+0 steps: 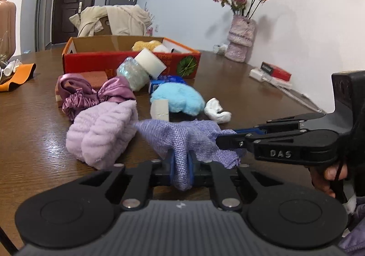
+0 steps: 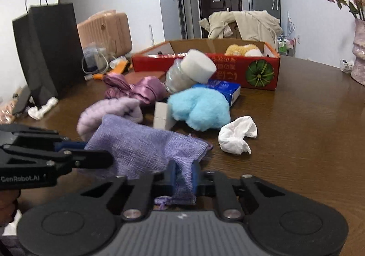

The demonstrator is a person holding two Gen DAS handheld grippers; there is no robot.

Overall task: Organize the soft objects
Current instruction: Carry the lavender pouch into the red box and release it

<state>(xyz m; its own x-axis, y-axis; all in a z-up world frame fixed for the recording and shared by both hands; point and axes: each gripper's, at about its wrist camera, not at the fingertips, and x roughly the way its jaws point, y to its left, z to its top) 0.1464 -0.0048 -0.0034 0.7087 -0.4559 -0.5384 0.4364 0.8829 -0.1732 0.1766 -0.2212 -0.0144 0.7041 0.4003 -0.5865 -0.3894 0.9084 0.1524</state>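
Between the two tools hangs the purple mesh cloth (image 1: 182,137), each hand-held gripper clamped on one end: the left hand-held gripper (image 1: 181,171) pinches a fold, the right hand-held gripper (image 2: 183,178) another. Its long axis runs across, from one to the other. Straight ahead, beyond the soft pile, sits the red box (image 2: 228,69). Worktop contact beneath the cloth is hidden.
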